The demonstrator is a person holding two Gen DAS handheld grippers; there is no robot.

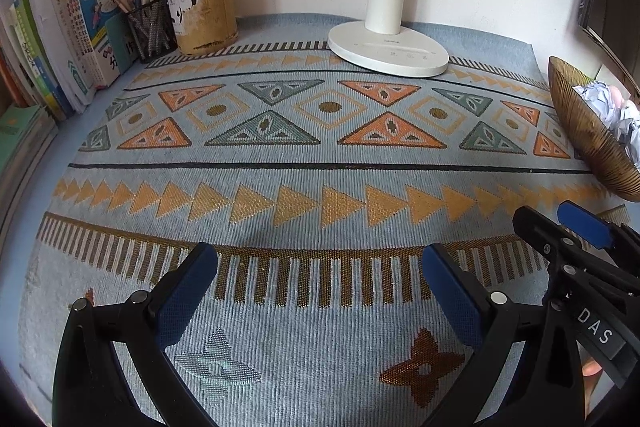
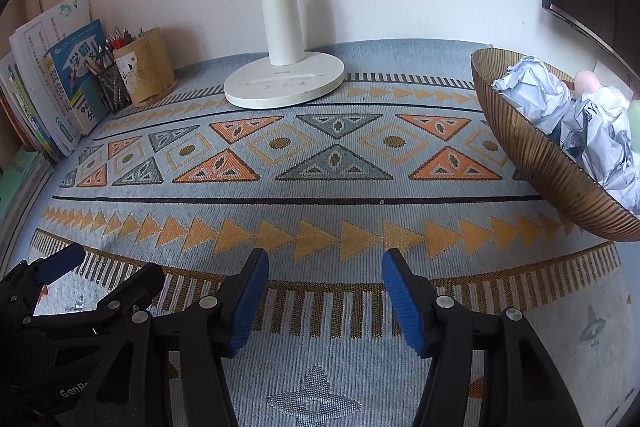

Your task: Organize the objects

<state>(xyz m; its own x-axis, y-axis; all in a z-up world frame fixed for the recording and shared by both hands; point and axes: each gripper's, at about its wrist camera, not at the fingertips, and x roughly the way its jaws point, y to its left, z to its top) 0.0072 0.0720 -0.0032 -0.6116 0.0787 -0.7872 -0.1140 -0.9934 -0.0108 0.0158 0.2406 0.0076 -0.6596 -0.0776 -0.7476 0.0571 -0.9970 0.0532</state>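
at your far left a row of books [image 1: 48, 39] leans against the wall, with more lying flat in front of them at the tabletop's edge. just beside the books stands a black mesh pen cup [image 1: 152, 29], touching a round bamboo holder [image 1: 204, 11] full of pens. nothing lies on the patterned cloth [image 1: 320, 155] between that corner and your tools.

your left tool [image 1: 320, 267] hangs over the near part of the cloth with its blue pads spread wide and nothing between them. further right, the white lamp base [image 1: 388, 49] sits at the back near the wall, its post rising out of the picture; it stands well apart from both tools.

your right tool [image 2: 325, 269] hovers just beside the left one, pads apart with only bare cloth in the gap. in the right wrist view the left tool shows at the lower left, close alongside.

at the far right a ribbed, gold-brown bowl [image 2: 532, 155] rests on the cloth. inside it are crumpled paper balls [image 2: 532, 87], white with some print, and a pink thing at the back rim that you cannot make out clearly. the bowl's near wall rises between your right tool and the paper.
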